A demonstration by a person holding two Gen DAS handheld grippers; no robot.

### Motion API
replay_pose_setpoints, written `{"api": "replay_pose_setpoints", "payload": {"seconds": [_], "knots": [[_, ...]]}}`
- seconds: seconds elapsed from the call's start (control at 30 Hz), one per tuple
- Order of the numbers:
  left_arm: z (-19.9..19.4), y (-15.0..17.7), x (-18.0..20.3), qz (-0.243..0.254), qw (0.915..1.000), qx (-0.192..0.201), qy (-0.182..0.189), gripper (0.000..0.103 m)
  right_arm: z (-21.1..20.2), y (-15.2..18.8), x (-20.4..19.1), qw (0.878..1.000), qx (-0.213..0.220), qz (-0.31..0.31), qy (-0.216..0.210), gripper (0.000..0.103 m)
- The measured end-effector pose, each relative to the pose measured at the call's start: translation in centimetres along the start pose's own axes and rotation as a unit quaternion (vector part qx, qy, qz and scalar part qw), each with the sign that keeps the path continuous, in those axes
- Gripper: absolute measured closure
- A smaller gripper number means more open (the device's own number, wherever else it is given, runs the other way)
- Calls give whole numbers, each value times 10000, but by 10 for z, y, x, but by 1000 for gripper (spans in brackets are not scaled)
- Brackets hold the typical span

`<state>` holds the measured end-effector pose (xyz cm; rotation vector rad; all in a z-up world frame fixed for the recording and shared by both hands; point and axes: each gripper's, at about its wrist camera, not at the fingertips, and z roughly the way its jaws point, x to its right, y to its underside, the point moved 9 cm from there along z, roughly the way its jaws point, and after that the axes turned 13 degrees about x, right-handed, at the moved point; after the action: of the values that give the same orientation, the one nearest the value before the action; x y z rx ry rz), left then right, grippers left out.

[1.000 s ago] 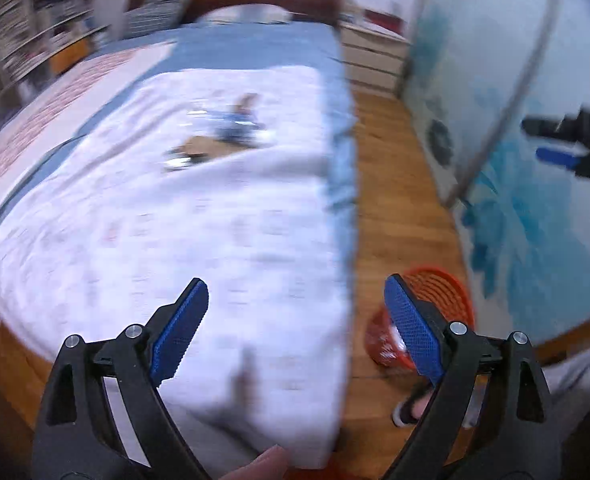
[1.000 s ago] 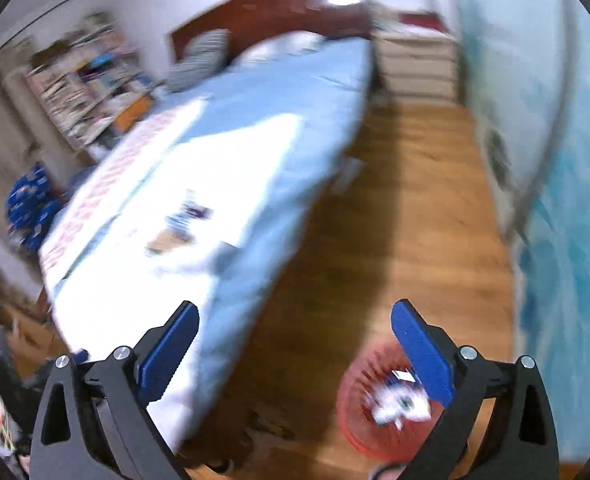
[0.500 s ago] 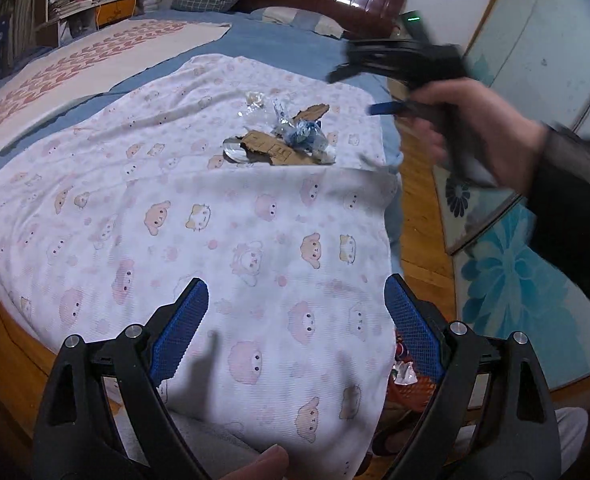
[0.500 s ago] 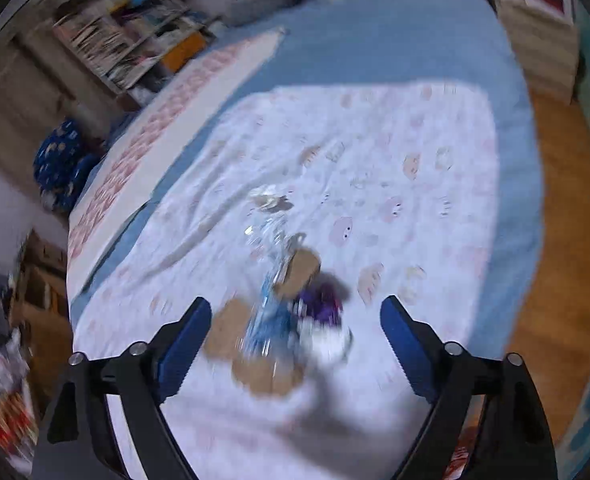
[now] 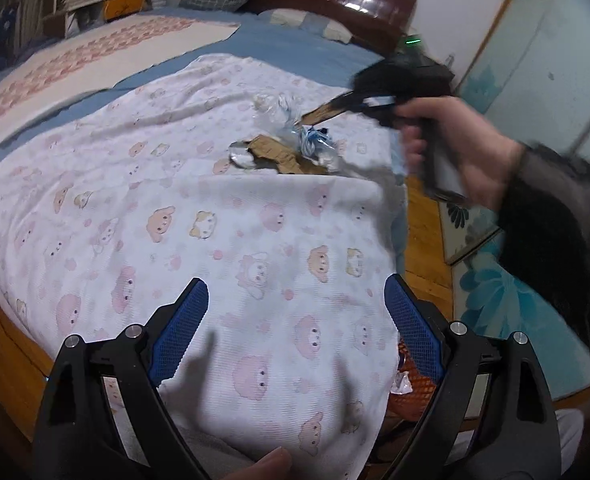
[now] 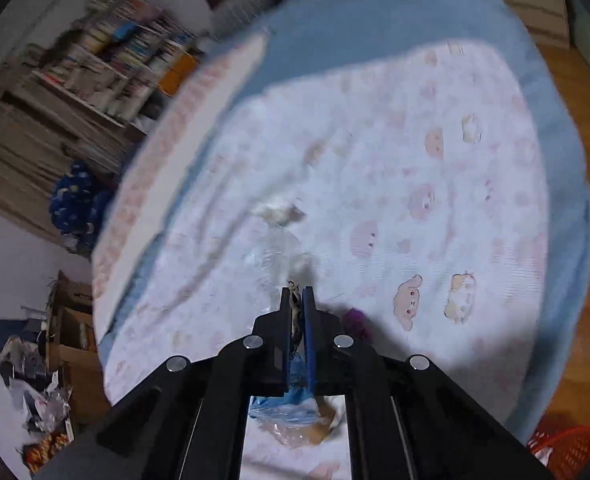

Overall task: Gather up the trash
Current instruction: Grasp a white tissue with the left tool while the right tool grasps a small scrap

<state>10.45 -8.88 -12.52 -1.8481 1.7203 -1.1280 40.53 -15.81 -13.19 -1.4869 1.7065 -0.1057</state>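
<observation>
Right tongs [image 6: 296,300] now pinch one cardboard scrap [image 5: 322,111].

We've got a bed [image 5: 287,46] with a blue sheet, and a white blanket [image 5: 199,232] with pink cartoon animals spread over it. On the blanket sits a small trash pile: torn cardboard [image 5: 279,154], crinkly clear plastic [image 5: 273,106] and a blue-white wrapper [image 5: 315,142]. A pink-patterned cover [image 5: 95,64] lies alongside.

Left wrist view low at bed's foot, right close above, both showing blanket [image 5: 199,184].
</observation>
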Motion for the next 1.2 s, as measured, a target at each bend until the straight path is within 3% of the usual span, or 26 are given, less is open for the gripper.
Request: {"api": "replay_pose_setpoints", "payload": {"seconds": [0.07,0.27,0.4,0.5,0.63,0.73,0.9,0.93,1.0,1.03,1.07,1.1,1.2], "knots": [[4,-11,-6,-115,9998,-45,125,14,-27,-2,-9,9995,247,-69,-198,97],[53,-91,-42,11,9996,163,-233,14,-115,-3,-16,9947,723,-46,-736,97],[114,-161,-50,235,9987,344,-292,14,-168,10,-4,9927,806,144,-887,96],[175,-196,-47,67,9996,255,-49,14,-195,32,17,9936,748,231,-817,97],[256,-206,-40,-11,9999,-77,-91,14,-216,67,46,9947,689,298,-707,96],[299,-202,-31,218,9994,-172,-217,14,-228,99,64,9956,572,363,-647,96],[351,-184,-47,303,9958,-548,-664,15,-231,134,89,9962,295,577,-588,96],[355,-180,-53,207,9950,-553,-810,18,-228,138,91,9965,258,572,-554,96],[361,-169,-61,237,9921,-644,-1054,62,-225,145,95,9964,193,602,-558,96],[363,-165,-63,309,9908,-642,-1151,65,-225,146,97,9967,206,596,-521,96],[360,-164,-61,313,9915,-567,-1131,77,-224,146,99,9968,207,597,-492,96],[357,-163,-59,239,9928,-550,-1038,83,-226,146,103,9966,230,645,-455,96],[341,-166,-59,140,9945,-444,-937,86,-233,141,105,9964,312,671,-412,96]]}}
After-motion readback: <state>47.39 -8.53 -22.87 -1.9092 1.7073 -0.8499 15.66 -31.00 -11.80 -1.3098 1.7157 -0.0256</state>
